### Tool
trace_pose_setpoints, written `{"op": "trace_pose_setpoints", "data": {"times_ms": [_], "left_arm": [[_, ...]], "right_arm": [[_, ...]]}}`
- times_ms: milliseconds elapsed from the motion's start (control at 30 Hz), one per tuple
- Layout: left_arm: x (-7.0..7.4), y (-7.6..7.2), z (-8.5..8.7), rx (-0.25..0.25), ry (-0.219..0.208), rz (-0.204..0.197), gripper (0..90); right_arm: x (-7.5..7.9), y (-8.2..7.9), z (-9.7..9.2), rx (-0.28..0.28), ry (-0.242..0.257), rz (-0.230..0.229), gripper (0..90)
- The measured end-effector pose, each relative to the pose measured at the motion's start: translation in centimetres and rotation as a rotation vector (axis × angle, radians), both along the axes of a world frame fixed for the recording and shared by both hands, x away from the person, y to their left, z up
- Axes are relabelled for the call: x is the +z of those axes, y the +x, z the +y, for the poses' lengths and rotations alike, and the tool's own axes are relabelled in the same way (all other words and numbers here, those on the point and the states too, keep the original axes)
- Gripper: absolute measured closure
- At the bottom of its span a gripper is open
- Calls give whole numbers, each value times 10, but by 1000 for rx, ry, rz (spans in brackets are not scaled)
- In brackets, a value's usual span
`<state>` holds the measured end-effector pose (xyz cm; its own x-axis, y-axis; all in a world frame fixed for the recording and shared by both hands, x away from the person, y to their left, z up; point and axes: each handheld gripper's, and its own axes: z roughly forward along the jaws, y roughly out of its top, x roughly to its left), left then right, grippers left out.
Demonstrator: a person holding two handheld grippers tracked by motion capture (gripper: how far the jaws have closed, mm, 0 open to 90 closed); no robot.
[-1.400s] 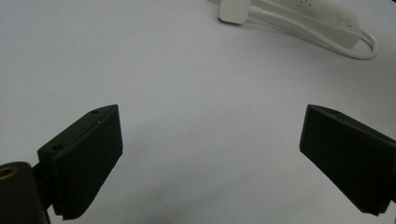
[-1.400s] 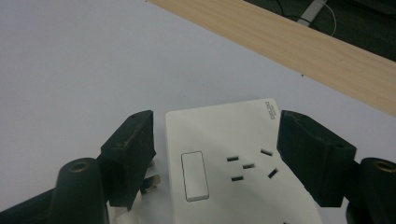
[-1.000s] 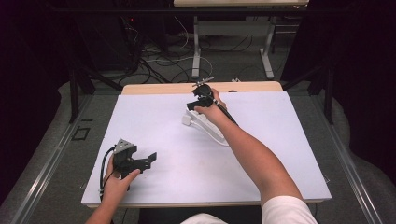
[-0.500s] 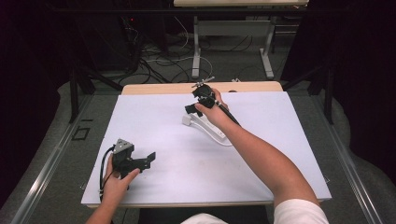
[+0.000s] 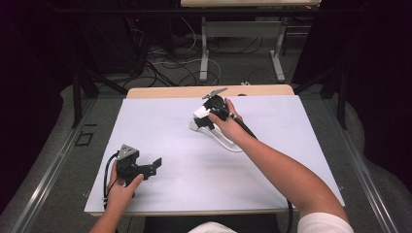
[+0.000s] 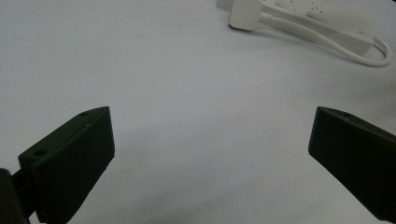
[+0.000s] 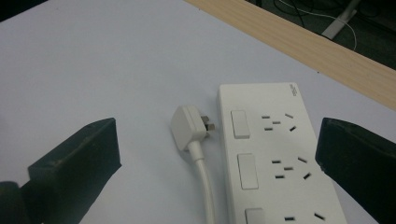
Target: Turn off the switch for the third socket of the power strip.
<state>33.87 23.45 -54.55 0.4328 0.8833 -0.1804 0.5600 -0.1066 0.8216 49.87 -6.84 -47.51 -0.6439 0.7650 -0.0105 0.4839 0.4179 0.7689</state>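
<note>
My right gripper (image 5: pixel 206 116) is held over the far middle of the white table surface (image 5: pixel 272 160), jaws spread wide and holding nothing; in the right gripper view, a white power strip (image 7: pixel 275 154) lies flat between the jaws, nearer the right-hand one, its switches and socket holes facing up; a white plug (image 7: pixel 187 127) lies just beside the strip's left edge, pins pointing toward it, with its cable (image 7: pixel 206 186) running back toward me; whether the pins touch the strip I cannot tell from this angle. Beyond the strip runs the pale wooden table edge (image 7: pixel 299 44).

My left gripper (image 5: pixel 145 169) rests low at the near left of the surface, jaws likewise spread wide and released; between them lies bare white surface; well ahead of it and to its right, the left gripper view shows the same plug (image 6: pixel 246 14) and strip (image 6: pixel 322 23), the cable (image 6: pixel 359 56) looping round the strip's end.
</note>
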Motion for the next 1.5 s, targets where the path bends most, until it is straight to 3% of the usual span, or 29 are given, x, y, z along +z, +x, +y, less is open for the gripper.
{"op": "trace_pose_setpoints", "data": {"times_ms": [33, 533, 800, 900, 1500], "left_arm": [[0, 0, 0, 0, 1, 0, 3], [0, 0, 1, 9, 2, 11, 3], [-1, 0, 1, 8, 5, 12, 3], [-2, 0, 0, 10, 3, 4, 3], [-2, 0, -1, 11, 2, 6, 3]], "right_arm": [[1, -2, -2, 3, -21, -1, 0], [1, -30, -37, -8, 0, -7, 0], [1, -42, -56, -28, 44, 1, 0], [1, -46, -63, -25, 62, -15, 0], [-2, -69, -107, -78, 94, -10, 8]]}}
